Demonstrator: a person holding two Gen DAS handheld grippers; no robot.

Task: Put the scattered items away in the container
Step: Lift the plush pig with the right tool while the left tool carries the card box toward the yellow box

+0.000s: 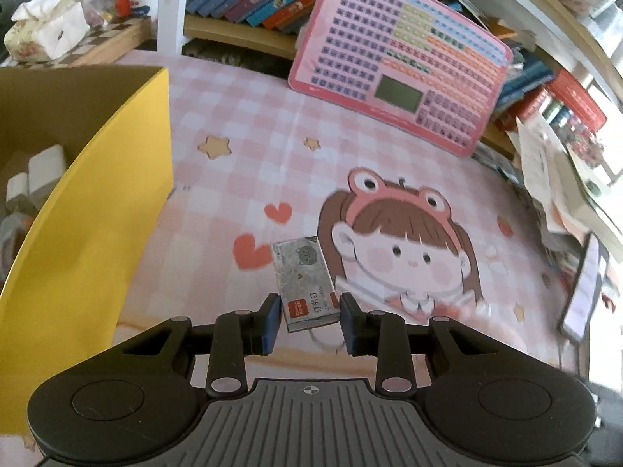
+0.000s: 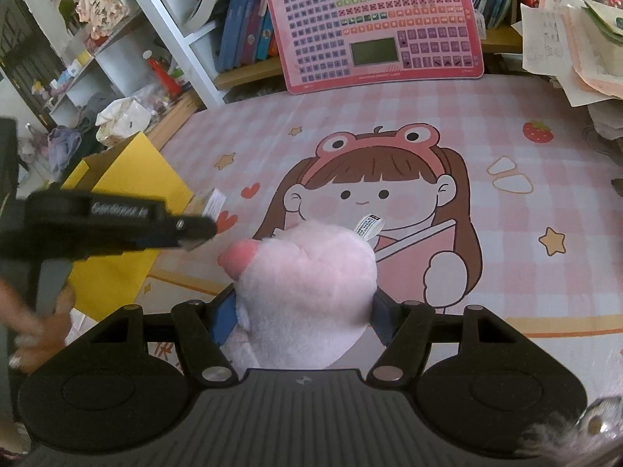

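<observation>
Grey card is what fills the left gripper (image 1: 310, 317) in the left wrist view: a small staple box (image 1: 303, 282) is clamped by its near end between the blue pads (image 1: 272, 321), its far end jutting forward over the pink mat (image 1: 241, 124) on the desk. Just to the left the yellow box (image 1: 89, 210) is seen, open-topped, with a few white items (image 1: 37, 179) already lying inside. The grip sits only on the box's end, so it is best carried level and without jerks, brought clear over the yellow wall, and released only once it hangs well inside the opening; a drop onto the rim would likely send it back to the mat.

In the right wrist view a pink plush (image 2: 307, 292) is gripped by the right gripper (image 2: 303, 321), the soft body squeezed between its pads with a white tag (image 2: 368, 227) sticking out in front. To the left the other gripper (image 2: 117, 220) is seen, blurred, beside the yellow box (image 2: 128, 210), with a hand (image 2: 35, 330) beneath it. The plush should be held back until that gripper is clear, since both cannot be served by the opening at once.
</observation>
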